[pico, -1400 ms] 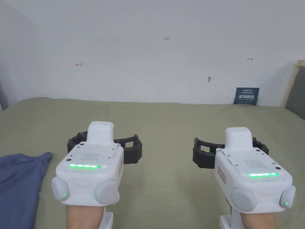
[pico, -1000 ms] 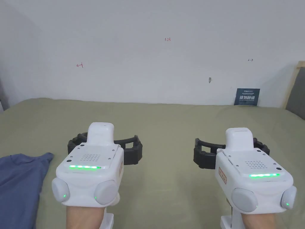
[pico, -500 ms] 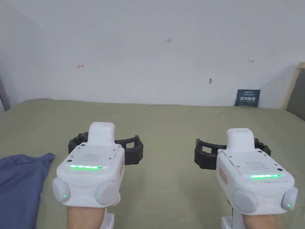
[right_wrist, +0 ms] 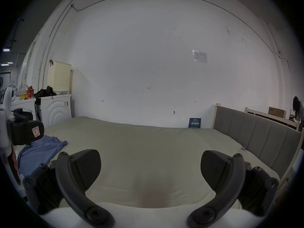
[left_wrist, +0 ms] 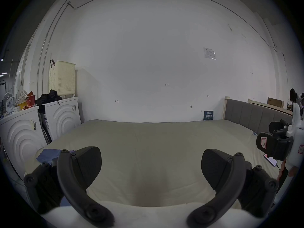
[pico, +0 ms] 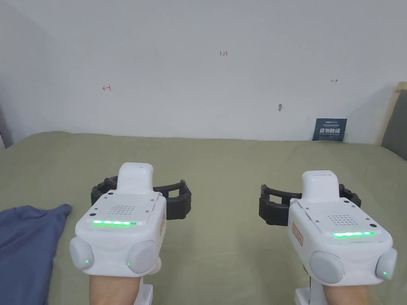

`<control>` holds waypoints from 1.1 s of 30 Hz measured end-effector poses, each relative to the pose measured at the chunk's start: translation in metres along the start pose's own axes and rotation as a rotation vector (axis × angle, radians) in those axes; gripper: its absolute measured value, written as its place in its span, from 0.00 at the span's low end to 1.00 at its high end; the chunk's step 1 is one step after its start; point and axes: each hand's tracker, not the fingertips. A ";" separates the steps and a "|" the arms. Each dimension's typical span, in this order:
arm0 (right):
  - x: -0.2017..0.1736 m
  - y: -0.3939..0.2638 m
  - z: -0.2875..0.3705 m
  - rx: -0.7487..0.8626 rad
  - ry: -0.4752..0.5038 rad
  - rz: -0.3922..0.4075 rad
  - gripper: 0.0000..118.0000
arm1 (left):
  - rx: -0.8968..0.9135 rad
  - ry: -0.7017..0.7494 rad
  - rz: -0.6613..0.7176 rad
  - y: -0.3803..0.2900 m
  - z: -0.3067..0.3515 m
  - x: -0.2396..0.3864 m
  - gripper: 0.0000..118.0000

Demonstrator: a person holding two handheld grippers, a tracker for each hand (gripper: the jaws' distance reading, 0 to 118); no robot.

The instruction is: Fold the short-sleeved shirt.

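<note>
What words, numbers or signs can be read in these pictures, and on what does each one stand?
"1-23": red handwriting on the wall; the middle mark is unclear.
Blue sign leaning against the wall: too small to read.
Paper sheet on the wall: blurred.

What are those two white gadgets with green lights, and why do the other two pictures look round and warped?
Each white gadget is a handheld claw. In the head view, the left claw and right claw hover over an olive-green bed. The round pictures come from wide-angle cameras riding on the claws, so each shows its own black jaws: left, right. Both stand wide apart and hold nothing. A blue shirt lies crumpled at the bed's left, untouched.
</note>
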 end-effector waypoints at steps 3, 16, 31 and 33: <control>0.000 0.000 0.000 -0.001 0.002 0.001 1.00 | 0.001 -0.002 -0.002 0.001 0.001 0.001 1.00; -0.001 0.001 0.000 0.006 0.002 0.004 1.00 | 0.004 0.001 0.000 0.001 0.000 -0.001 1.00; -0.003 0.000 0.001 0.011 0.000 0.009 1.00 | 0.004 0.004 0.004 0.001 0.004 -0.001 1.00; -0.004 0.000 0.002 0.011 -0.001 0.008 1.00 | 0.004 0.004 0.003 0.001 0.004 -0.002 1.00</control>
